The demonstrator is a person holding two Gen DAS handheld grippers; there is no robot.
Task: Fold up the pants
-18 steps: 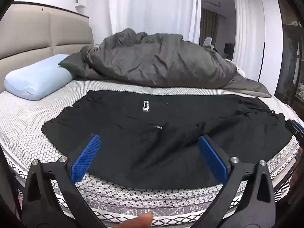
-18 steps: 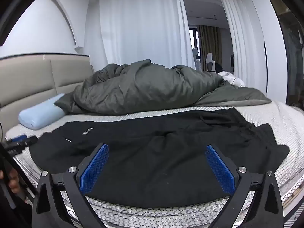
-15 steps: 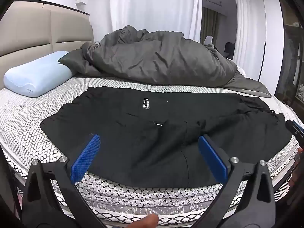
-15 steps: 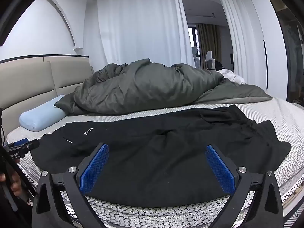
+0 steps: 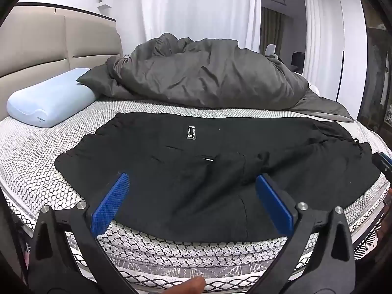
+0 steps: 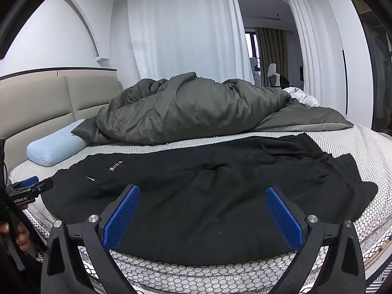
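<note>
The black fabric pants lie spread across the near edge of the bed's honeycomb-patterned mattress, just ahead of and below both grippers, unfolded. The left gripper and right gripper hover with jaws wide apart, holding nothing. A good first fold likely means each gripper pinching one layer-pair at a near hem edge, lifting evenly. Beyond lie a crumpled grey duvet and pale blue pillow.

Wide-spread right claw over seemingly unfolded black pants.
</note>
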